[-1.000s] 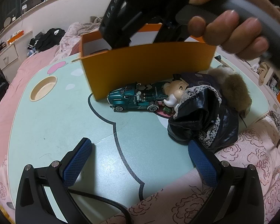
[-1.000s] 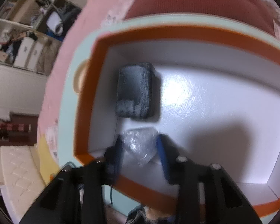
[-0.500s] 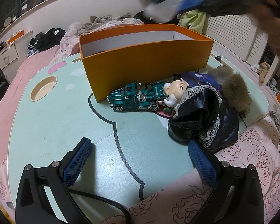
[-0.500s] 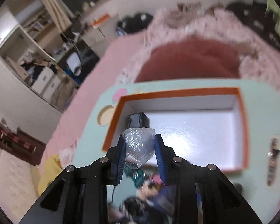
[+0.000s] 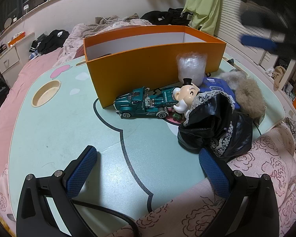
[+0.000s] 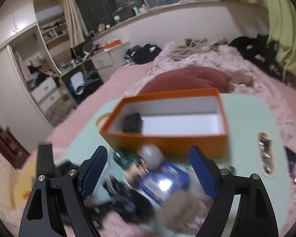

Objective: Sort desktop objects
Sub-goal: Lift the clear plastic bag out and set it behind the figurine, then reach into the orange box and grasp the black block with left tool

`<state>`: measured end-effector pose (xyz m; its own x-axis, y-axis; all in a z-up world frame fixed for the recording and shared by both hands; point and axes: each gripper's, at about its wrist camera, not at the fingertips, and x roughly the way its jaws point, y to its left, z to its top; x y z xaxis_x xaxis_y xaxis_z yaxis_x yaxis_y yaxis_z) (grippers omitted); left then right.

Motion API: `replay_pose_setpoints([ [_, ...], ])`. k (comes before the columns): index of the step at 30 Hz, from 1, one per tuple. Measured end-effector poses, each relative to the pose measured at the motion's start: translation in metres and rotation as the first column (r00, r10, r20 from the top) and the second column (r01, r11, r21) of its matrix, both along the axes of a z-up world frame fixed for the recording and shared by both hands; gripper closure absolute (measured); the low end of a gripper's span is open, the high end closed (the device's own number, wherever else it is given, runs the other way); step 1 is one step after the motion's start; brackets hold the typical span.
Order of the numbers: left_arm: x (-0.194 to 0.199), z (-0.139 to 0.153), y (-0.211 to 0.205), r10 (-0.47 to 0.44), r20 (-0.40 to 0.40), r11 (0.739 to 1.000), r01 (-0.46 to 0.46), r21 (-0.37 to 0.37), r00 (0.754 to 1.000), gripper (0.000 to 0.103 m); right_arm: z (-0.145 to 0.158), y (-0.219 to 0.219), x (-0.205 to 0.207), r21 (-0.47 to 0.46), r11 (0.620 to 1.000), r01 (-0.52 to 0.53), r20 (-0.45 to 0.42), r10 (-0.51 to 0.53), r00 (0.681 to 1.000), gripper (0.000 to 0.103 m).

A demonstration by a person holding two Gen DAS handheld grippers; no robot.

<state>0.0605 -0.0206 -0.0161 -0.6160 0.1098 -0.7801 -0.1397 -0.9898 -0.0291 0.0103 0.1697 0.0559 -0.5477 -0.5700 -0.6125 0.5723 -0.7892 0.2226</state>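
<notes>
An orange box [image 5: 148, 67] with a white inside stands on the pale green table [image 5: 69, 130]; it also shows in the right wrist view [image 6: 167, 142], with a dark grey object [image 6: 132, 125] inside at its left end. A clear plastic ball [image 5: 191, 69] is in front of the box, outside it, blurred in the right wrist view [image 6: 150, 156]. A green toy car [image 5: 146, 104], a moustached figurine [image 5: 185, 98], a black lace-trimmed bag [image 5: 213, 126], a blue card [image 5: 217, 86] and a brown fur piece [image 5: 248, 96] lie near it. My left gripper [image 5: 146, 169] is open, low over the table's near edge. My right gripper [image 6: 148, 169] is open, above the pile.
A round cup recess [image 5: 46, 95] sits in the table's left part. Pink bedding [image 5: 266, 169] surrounds the table. A slot with small items [image 6: 265, 154] is at the table's right in the right wrist view. Clothes and furniture lie beyond.
My right gripper lifted out of the box with the plastic ball, drew back, and opened. The ball now sits in front of the box. My left gripper has not moved.
</notes>
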Motion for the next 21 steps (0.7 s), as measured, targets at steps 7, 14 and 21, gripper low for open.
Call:
replay_pose_setpoints([
  [7,0.0,0.0,0.0,0.0,0.0,1.0,0.0,0.0,1.0,0.0,-0.051,0.018,0.044,0.216,0.975,0.051,-0.032,-0.045,0.998,0.016],
  [14,0.0,-0.001,0.0,0.0,0.001,1.0,0.0,-0.002,1.0,0.0,-0.09,0.02,0.033,0.262,0.954,0.149,-0.059,-0.138,0.989,0.001],
  [21,-0.001,-0.001,-0.001,0.0,0.001,1.0,0.0,-0.001,1.0,0.0,-0.091,0.023,0.033,0.261,0.953,0.152,-0.062,-0.14,0.988,0.001],
])
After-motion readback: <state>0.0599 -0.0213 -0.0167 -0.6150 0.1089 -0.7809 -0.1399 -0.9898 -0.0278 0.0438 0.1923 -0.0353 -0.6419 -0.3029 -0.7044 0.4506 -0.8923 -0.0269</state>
